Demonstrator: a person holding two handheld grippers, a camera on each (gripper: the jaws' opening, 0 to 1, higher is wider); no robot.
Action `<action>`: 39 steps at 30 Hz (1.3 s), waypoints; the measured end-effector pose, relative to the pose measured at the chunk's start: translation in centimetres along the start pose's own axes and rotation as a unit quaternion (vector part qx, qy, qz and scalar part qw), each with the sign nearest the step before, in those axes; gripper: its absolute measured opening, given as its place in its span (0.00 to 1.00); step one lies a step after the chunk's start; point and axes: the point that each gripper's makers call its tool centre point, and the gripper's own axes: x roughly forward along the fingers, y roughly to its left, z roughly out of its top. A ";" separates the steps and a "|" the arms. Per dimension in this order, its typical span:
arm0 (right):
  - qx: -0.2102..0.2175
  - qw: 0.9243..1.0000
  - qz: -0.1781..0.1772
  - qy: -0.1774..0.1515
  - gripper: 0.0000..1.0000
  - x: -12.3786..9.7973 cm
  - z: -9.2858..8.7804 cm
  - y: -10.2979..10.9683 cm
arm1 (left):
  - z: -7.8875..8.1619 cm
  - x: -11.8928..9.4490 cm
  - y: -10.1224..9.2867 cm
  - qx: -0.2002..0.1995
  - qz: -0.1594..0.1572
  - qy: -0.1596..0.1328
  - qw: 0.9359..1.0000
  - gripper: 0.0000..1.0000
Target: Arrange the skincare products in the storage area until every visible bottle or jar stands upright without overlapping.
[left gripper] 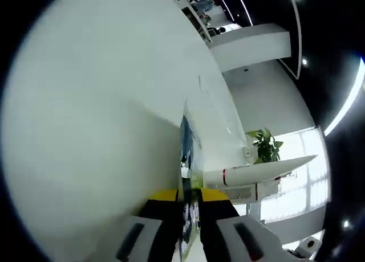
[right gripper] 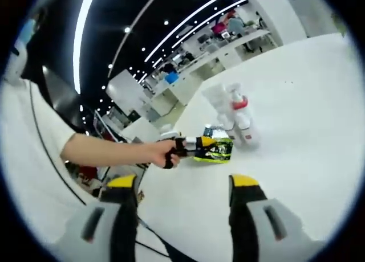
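From the right gripper view, the right gripper (right gripper: 182, 211) hangs over the white table (right gripper: 296, 136) with its yellow-tipped jaws spread wide and nothing between them. Just beyond it, a person's hand (right gripper: 157, 154) reaches in from the left on a bare forearm and holds the left gripper (right gripper: 212, 148), whose jaws are pressed against a flat pouch with a yellow and dark print (right gripper: 215, 150). The pouch sits out on the open middle of the table. Just behind the pouch stands a small cluster of skincare bottles: a white bottle with a red collar (right gripper: 242, 117) stands upright, a pale tube (right gripper: 218, 102) beside it looks upright too, and I cannot tell whether the two touch. Farther back, past the table's far edge, are rows of desks under strips of ceiling lights.

In the left gripper view, the left gripper's (left gripper: 190, 216) yellow-tipped jaws are nearly together, clamping the pouch (left gripper: 186, 159) edge-on, so it shows as a thin strip rising between them. Just past the jaw tips on the right, a white tube with a red band (left gripper: 251, 174) points away across the table (left gripper: 85, 114), and a second white container (left gripper: 256, 191) lies right by it. A potted plant (left gripper: 265, 145) stands beyond, near a bright window.
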 end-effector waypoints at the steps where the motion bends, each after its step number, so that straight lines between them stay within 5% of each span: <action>1: 0.001 1.000 0.000 -0.001 0.62 0.0 -0.1 0.0 | 0.0 -0.1 -0.1 0.000 0.001 0.000 1.000 0.14; 14: -0.002 1.000 0.019 0.005 0.62 0.2 -0.7 0.0 | 0.5 -2.5 0.6 0.024 0.035 -0.002 0.999 0.24; 19: -0.004 1.000 0.018 0.006 0.61 -0.2 -1.0 -0.2 | 0.5 -2.4 0.6 0.072 0.066 0.003 0.995 0.25; 23: -0.007 1.000 0.011 0.000 0.61 -1.0 -0.9 0.0 | 0.2 -1.3 0.2 0.073 0.065 0.016 0.995 0.26; 33: 0.019 1.000 -0.004 -0.006 0.60 -2.3 -2.4 -1.0 | 0.5 -1.6 0.5 0.142 0.130 0.045 0.980 0.28; 39: 0.013 1.000 0.002 -0.016 0.60 -2.2 -1.8 -0.8 | 1.0 -2.5 0.6 0.162 0.145 0.043 0.975 0.39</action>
